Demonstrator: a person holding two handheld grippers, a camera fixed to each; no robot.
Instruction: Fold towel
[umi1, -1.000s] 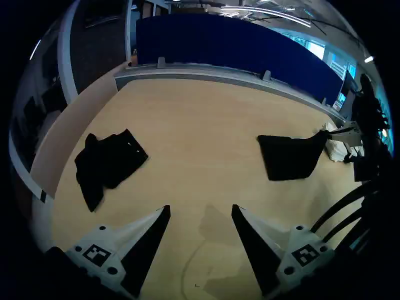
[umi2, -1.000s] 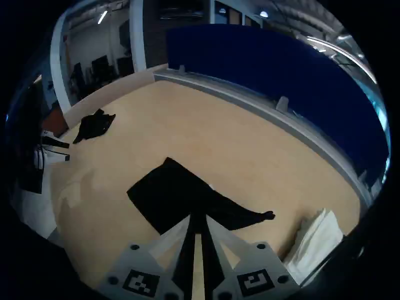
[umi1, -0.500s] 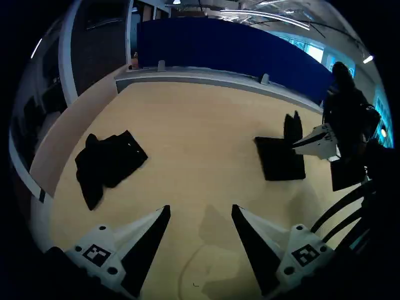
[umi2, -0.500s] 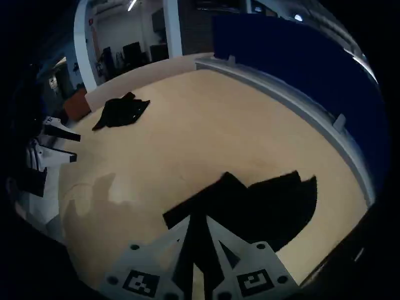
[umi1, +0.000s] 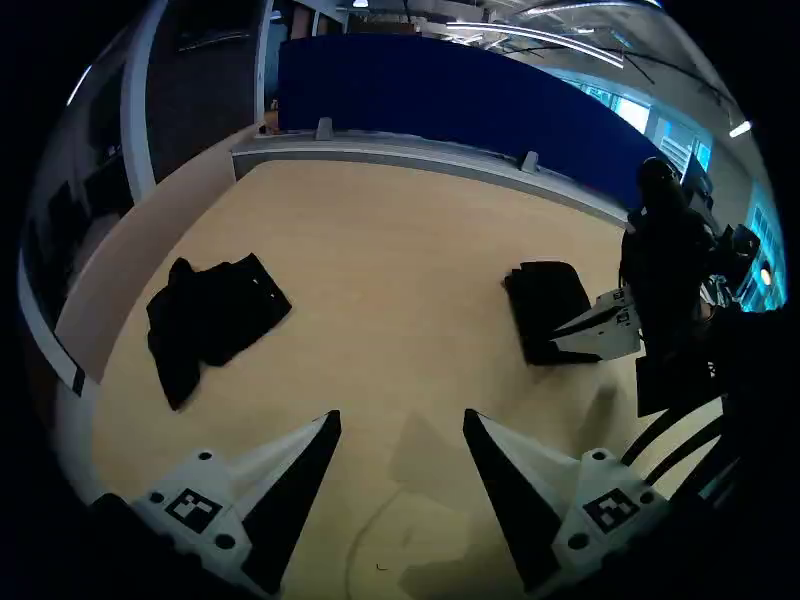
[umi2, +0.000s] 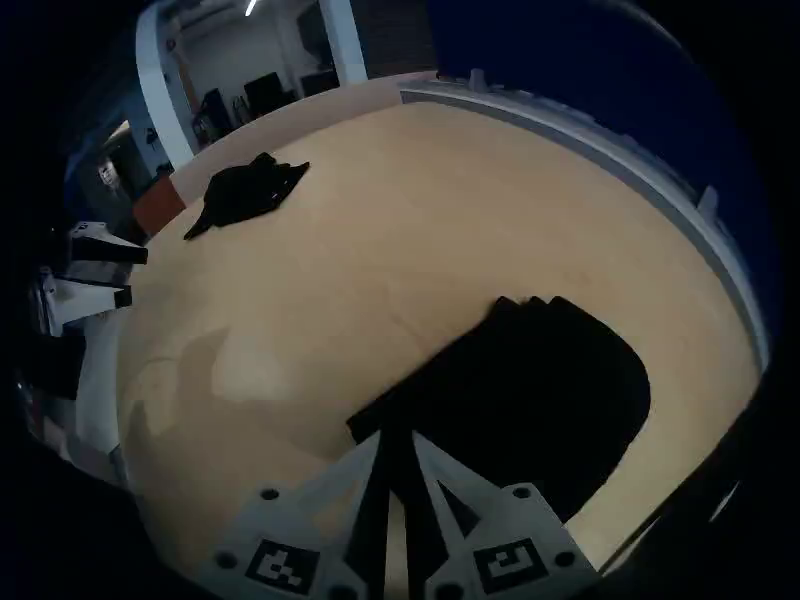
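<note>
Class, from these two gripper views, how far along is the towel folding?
Done: the black towel lies doubled over on the wooden table, layered edges visible. In hand: the right gripper is shut on its near edge, while the left gripper hangs open, holding nothing. Left: letting go, perhaps another fold, and the second black cloth lies crumpled, untouched.

Your pale wooden counter (umi1: 400, 240) ends at a dark blue partition (umi1: 450, 90); strip lights (umi1: 540, 33) run along the ceiling, and windows (umi1: 628, 108) glow past it.
</note>
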